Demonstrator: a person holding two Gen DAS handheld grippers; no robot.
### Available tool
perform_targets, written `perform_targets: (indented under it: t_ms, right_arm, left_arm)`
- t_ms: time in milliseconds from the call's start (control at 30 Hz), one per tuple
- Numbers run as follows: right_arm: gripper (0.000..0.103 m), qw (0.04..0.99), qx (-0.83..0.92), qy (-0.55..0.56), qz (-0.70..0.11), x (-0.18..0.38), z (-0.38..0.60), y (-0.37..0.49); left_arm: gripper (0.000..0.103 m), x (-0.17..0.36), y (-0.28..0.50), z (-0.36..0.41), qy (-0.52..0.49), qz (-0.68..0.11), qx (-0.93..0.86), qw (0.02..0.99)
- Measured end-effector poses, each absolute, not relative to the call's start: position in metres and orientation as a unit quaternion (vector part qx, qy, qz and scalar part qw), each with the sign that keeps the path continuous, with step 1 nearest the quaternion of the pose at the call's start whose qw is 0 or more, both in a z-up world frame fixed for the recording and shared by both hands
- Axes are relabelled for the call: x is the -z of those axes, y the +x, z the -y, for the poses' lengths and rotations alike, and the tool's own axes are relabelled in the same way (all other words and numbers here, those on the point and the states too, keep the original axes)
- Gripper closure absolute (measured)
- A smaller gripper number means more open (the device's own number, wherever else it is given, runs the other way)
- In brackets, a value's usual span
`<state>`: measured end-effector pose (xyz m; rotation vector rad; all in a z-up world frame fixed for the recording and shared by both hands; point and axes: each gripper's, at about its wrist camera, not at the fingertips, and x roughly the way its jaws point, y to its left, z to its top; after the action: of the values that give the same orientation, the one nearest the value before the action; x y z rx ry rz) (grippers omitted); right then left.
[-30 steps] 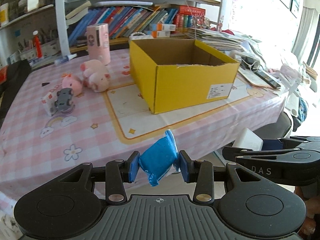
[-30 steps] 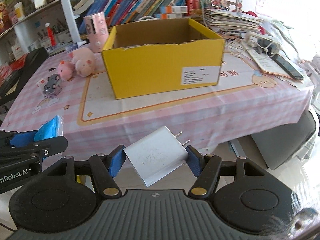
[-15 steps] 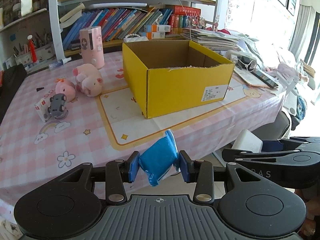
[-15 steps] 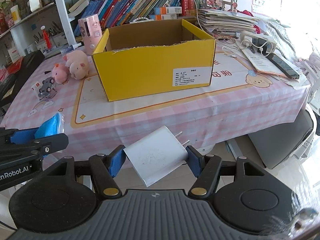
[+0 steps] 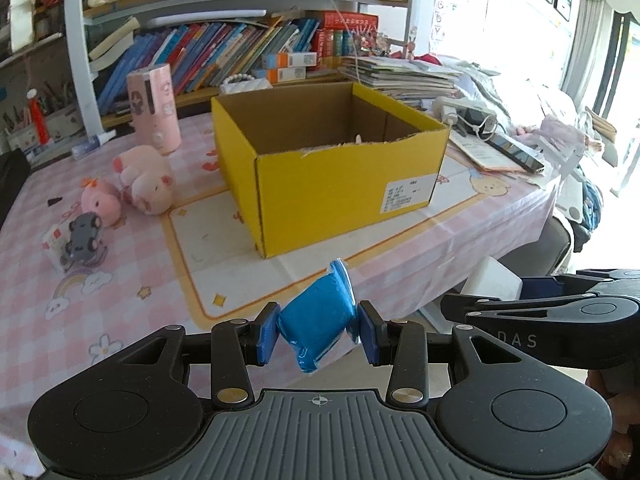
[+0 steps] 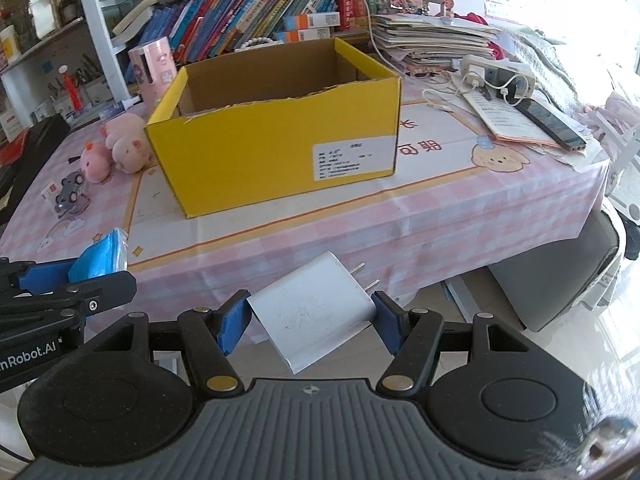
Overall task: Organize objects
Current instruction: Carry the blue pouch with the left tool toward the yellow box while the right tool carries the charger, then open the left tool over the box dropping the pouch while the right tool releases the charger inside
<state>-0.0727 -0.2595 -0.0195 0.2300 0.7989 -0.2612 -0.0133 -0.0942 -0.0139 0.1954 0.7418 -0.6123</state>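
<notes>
The left gripper (image 5: 318, 330) pinches a soft, light blue packet (image 5: 318, 322) at its middle; the right gripper (image 6: 308, 314) clamps a stiff, smooth white charger (image 6: 314, 310) by its flat sides, prongs forward. Farther off, the yellow box (image 6: 276, 152) stands open on the table (image 6: 460, 216).

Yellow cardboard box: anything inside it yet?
Mostly bare brown inner walls show in the open yellow cardboard box. In the left wrist view a small pale thing peeks over the torn front rim; what it is can't be told. The front wall hides the floor.
</notes>
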Motion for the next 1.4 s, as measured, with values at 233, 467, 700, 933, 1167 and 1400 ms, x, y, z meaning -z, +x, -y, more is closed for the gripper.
perform_targets:
  t_ms: [233,467,700,933,1167,1400]
  right_arm:
    - [0.040,0.919,0.129,0.103,-0.358,0.005,0.274,-0.059]
    - [0.040,0.936,0.129,0.090,-0.314,-0.026,0.299,-0.025]
    - [0.040,0.949,0.115,0.077,-0.283,-0.050,0.325,0.017]
    - [0.040,0.955,0.091,0.060,-0.274,-0.058,0.346,0.058]
    - [0.040,0.956,0.059,0.054,-0.282,-0.053,0.361,0.095]
    - [0.040,0.953,0.017,0.048,-0.298,-0.045,0.369,0.130]
  left_arm:
    - [0.063,-0.001,0.001,0.109,0.099,-0.320,0.298,0.894]
    - [0.063,-0.021,0.031,0.127,0.097,-0.280,0.286,0.911]
    - [0.063,-0.027,0.063,0.149,0.091,-0.263,0.268,0.922]
    - [0.063,-0.020,0.092,0.171,0.086,-0.276,0.244,0.926]
    - [0.063,-0.010,0.114,0.193,0.093,-0.294,0.223,0.925]
    - [0.063,0.003,0.135,0.213,0.112,-0.315,0.202,0.920]
